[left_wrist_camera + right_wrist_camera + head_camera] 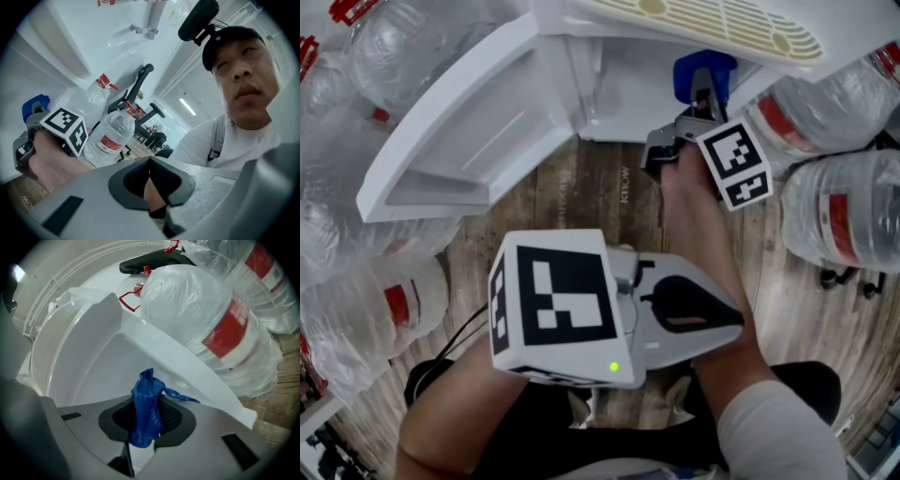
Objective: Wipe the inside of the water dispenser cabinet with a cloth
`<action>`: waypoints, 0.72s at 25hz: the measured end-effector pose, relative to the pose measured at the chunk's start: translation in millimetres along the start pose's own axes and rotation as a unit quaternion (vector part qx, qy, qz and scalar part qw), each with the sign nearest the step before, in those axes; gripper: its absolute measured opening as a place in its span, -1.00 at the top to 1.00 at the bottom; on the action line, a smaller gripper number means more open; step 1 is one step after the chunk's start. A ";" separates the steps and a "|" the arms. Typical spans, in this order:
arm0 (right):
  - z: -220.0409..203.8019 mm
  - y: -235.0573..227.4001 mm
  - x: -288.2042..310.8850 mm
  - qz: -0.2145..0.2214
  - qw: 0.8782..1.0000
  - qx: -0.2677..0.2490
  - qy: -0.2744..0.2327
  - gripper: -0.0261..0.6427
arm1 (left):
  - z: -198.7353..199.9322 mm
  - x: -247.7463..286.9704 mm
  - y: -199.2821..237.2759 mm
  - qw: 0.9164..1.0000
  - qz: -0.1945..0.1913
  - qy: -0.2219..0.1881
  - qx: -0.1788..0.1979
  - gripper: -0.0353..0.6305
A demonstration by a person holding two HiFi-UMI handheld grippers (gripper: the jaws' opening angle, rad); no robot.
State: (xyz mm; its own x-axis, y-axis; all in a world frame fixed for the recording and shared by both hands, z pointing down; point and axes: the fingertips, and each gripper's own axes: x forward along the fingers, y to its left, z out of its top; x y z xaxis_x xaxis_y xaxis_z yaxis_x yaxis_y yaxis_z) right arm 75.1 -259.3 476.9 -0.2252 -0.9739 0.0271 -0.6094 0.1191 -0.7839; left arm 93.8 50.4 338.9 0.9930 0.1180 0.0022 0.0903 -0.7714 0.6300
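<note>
The right gripper's [149, 427] fingers [174, 418] are clenching on a blue cloth [146, 406], which is bunching up between them and poking out past their tips. Beyond the cloth, the white inside of the cabinet [89, 366] is filling the middle of the right gripper view. The cloth looks close to the inner wall, though whether it is touching is hard to tell. A big water jug [197, 310] with a red label is lying beyond the cabinet's edge in the upper right of that frame.

In the head view the right gripper [705, 98] is reaching up into the cabinet [609, 89] opening at the top centre, with the cloth [705, 73] at its tip. A hand [689, 192] is gripping it from below. The cabinet door [455, 127] is swinging open toward the upper left, over a wooden floor [581, 197]. More jugs [844, 216] are lying at both sides of the frame.

The left gripper's [149, 174] fingers [135, 176] are pressing shut against each other with nothing between them. That gripper is pointing up toward the person [220, 140]. In the head view the left gripper [689, 314] is hovering in the lower middle, well apart from the cabinet. In the left gripper view the cloth [34, 105] is showing at the left edge.
</note>
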 end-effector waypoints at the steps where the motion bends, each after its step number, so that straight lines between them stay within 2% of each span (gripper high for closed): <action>1: -5.2 1.4 3.5 0.009 1.000 0.009 0.003 0.68 | 0.0 1.5 0.1 1.000 0.000 0.001 0.001 0.88; 5: -27.5 -5.2 31.8 0.034 0.997 0.067 0.016 0.68 | -5.0 8.8 0.9 1.000 0.002 0.008 -0.002 0.88; 9: -38.6 -25.4 64.5 0.027 0.992 0.121 0.019 0.68 | -11.7 14.6 2.7 1.000 0.007 0.017 -0.001 0.88; 13: -27.7 -41.2 80.5 0.024 0.986 0.162 0.002 0.68 | -14.2 18.5 5.9 1.000 0.008 0.017 -0.005 0.88; 18: -8.6 -41.4 67.4 0.040 0.978 0.202 -0.023 0.68 | -15.0 19.2 9.3 1.000 0.003 0.015 -0.009 0.88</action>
State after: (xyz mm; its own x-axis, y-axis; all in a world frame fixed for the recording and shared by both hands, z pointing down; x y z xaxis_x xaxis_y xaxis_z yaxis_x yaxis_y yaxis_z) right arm 78.6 -328.2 516.6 -0.2189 -0.9736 -0.0644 -0.2392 0.1176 -0.9638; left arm 112.6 54.9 356.4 0.9908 0.1327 0.0281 0.0836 -0.7606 0.6438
